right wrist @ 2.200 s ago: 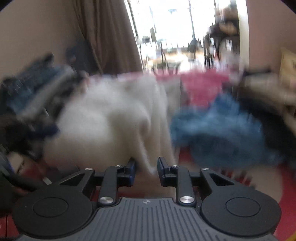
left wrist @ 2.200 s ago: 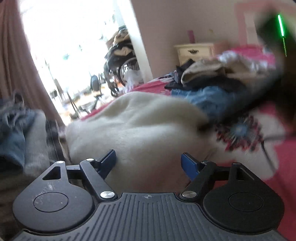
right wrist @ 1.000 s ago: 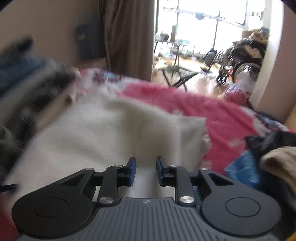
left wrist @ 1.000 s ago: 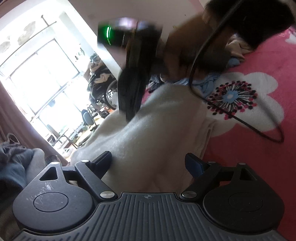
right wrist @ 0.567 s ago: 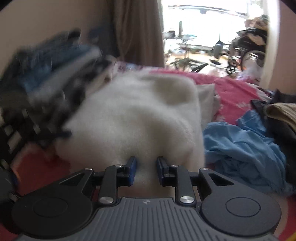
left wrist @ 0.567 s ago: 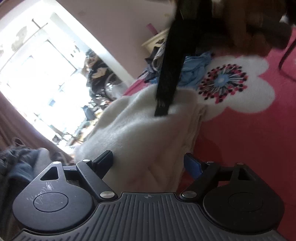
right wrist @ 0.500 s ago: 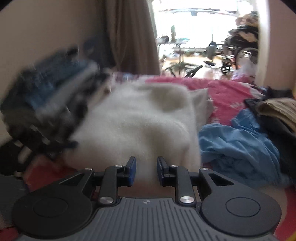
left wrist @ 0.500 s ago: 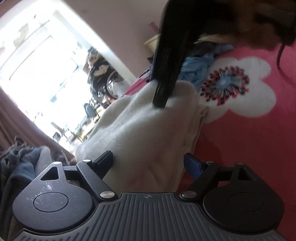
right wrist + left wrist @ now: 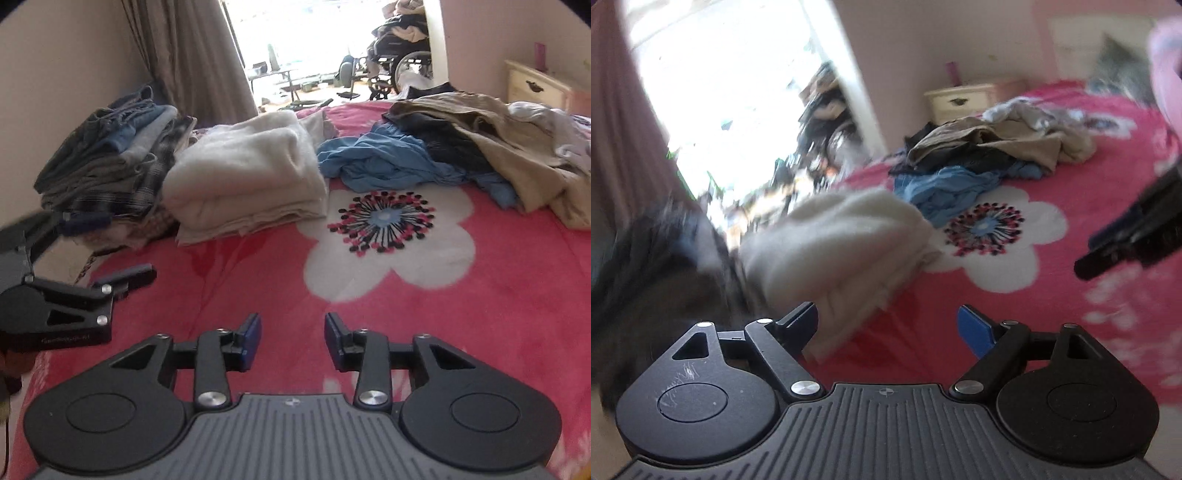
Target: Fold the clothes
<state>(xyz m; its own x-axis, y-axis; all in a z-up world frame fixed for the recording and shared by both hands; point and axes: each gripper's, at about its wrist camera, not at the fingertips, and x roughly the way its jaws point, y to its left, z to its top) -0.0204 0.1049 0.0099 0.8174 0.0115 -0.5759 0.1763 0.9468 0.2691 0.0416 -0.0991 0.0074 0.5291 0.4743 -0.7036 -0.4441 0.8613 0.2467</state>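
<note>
**Cream garment down, both grippers clear of it**

Take the big white flower printed on the pink bedspread as the marker. Far-left of it sits the folded stack of denim and plaid against the wall, and right beside that, between stack and flower, lies the cream fleece garment, now folded into a thick, squared bundle with its layered edges facing the flower. Beyond the flower and to its right sprawls the unfolded heap: a crumpled blue garment nearest the flower, tan and dark pieces behind it.

Here's the change: a second ago the right gripper was narrowed right over the cream fleece; now it is back on the near side of the flower, over bare pink blanket, jaws opening and nothing between them. The left gripper has pulled away too, fingers spread wide and empty, the cream bundle just off its left finger; in the right wrist view it shows low, near-left of the flower.

My read: the cream piece is finished and released beside the stack. Next up is likely the blue garment, which looks thin and tangled and will probably need spreading flat first.
</note>
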